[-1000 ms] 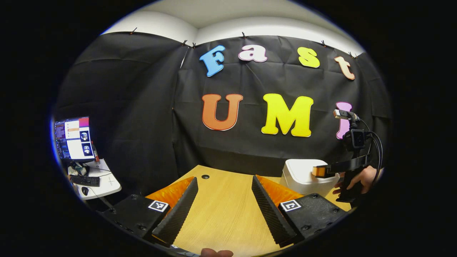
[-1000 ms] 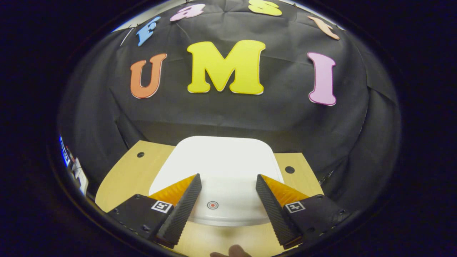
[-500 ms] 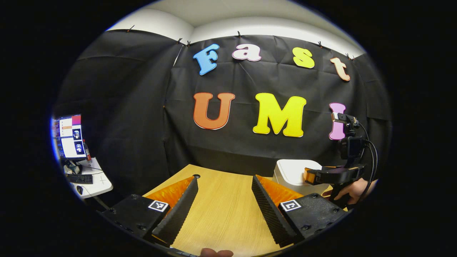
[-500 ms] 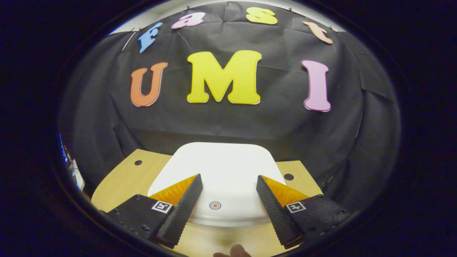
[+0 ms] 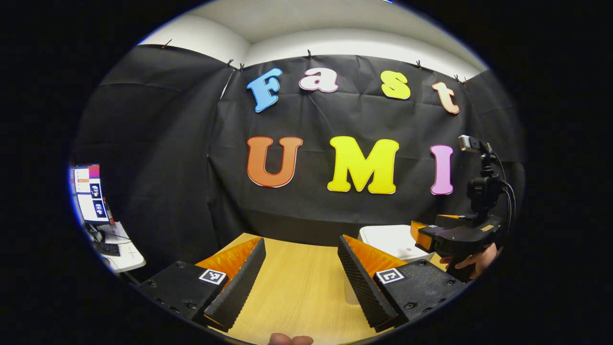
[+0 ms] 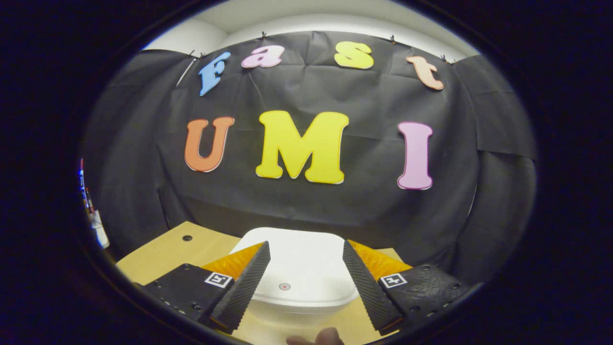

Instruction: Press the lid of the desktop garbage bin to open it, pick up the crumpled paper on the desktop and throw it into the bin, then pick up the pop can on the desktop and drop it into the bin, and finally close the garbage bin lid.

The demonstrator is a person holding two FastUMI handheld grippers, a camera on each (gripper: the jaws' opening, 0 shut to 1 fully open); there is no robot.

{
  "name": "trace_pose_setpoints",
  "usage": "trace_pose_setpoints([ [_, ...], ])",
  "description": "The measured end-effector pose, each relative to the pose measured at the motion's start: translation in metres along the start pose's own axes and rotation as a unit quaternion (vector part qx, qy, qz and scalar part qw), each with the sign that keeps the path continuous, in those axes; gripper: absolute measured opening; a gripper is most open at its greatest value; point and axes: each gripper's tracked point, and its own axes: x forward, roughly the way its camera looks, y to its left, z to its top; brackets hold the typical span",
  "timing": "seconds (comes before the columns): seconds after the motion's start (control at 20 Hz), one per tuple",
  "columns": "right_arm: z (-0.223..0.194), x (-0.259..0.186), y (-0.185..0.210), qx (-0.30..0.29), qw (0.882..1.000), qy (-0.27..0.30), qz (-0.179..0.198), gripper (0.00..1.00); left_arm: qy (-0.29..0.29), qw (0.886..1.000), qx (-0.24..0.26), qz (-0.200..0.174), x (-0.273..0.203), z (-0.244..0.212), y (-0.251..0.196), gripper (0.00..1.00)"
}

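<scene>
A: Starting at the jaws in the right gripper view: the right gripper [image 6: 304,282] has them spread wide, released, nothing between them but air.

B: And framed in that gap at bottom centre is the white garbage bin [image 6: 297,278], lid down and flat. There's a small red ring mark [image 6: 284,286] near the lid's front edge, sitting between the two fingers.

A: The fingers look to be above the lid. Whether they touch it, I cannot tell.

B: Under the bin, the wooden desktop [image 6: 163,251] runs off to the lower left, with a dark round hole [image 6: 187,237] in it.

A: Over to the left gripper view. The left gripper [image 5: 301,280] is also released, jaws apart, only bare wooden desktop [image 5: 297,278] showing between them.

B: Moving outward to the right of the frame: the bin [image 5: 390,239] again, white, partly hidden behind the right-hand finger.

A: Just beyond it, at the right edge, the other gripper [image 5: 452,237] hangs over the bin, with a hand [image 5: 471,261] wrapped around its handle below.

B: Far lower left, a monitor [image 5: 88,191] glows on a white side table [image 5: 122,249], with a keyboard [image 5: 107,248] in front.

A: A fingertip [image 5: 289,339] peeks in at the bottom centre of that view.
</scene>
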Motion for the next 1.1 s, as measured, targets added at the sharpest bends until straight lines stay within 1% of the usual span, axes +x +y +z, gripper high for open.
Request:
trace_pose_setpoints([
  [0.05, 0.007, -0.012, -0.004, 0.004, 1.0, -0.011, -0.002, 0.97, -0.006, 1.0, -0.002, -0.005, 0.003, 0.007, -0.004, 0.97],
  [0.1, 0.013, -0.021, -0.008, 0.008, 1.0, -0.017, -0.002, 0.95, -0.013, 1.0, 0.0, -0.01, 0.005, 0.014, -0.007, 0.98],
  [0.25, 0.023, -0.048, -0.029, 0.011, 0.999, -0.028, -0.012, 0.95, -0.03, 0.999, 0.009, -0.024, 0.013, 0.03, -0.018, 0.97],
  [0.3, 0.026, -0.056, -0.035, 0.015, 0.999, -0.034, -0.017, 0.95, -0.036, 0.999, 0.009, -0.027, 0.016, 0.035, -0.02, 0.98],
  [0.35, 0.029, -0.064, -0.037, 0.02, 0.999, -0.039, -0.017, 0.98, -0.04, 0.999, 0.01, -0.028, 0.017, 0.039, -0.023, 0.97],
  [0.4, 0.03, -0.071, -0.04, 0.023, 0.999, -0.042, -0.019, 0.95, -0.041, 0.999, 0.011, -0.024, 0.018, 0.042, -0.023, 0.97],
  [0.45, 0.028, -0.08, -0.045, 0.023, 0.999, -0.042, -0.021, 0.95, -0.041, 0.999, 0.012, -0.024, 0.02, 0.042, -0.025, 0.97],
  [0.65, 0.031, -0.113, -0.043, 0.029, 0.998, -0.05, -0.019, 0.95, -0.044, 0.998, 0.01, -0.034, 0.02, 0.045, -0.039, 0.97],
  [0.8, 0.031, -0.124, -0.036, 0.026, 0.998, -0.053, -0.012, 0.95, -0.042, 0.998, 0.01, -0.036, 0.017, 0.042, -0.043, 0.97],
  [0.95, 0.027, -0.127, -0.039, 0.033, 0.998, -0.047, -0.008, 0.95, -0.04, 0.999, 0.01, -0.034, 0.011, 0.04, -0.045, 0.97],
  [1.1, 0.025, -0.124, -0.045, 0.039, 0.998, -0.041, -0.013, 0.95, -0.037, 0.999, 0.009, -0.033, 0.008, 0.037, -0.049, 0.98],
])
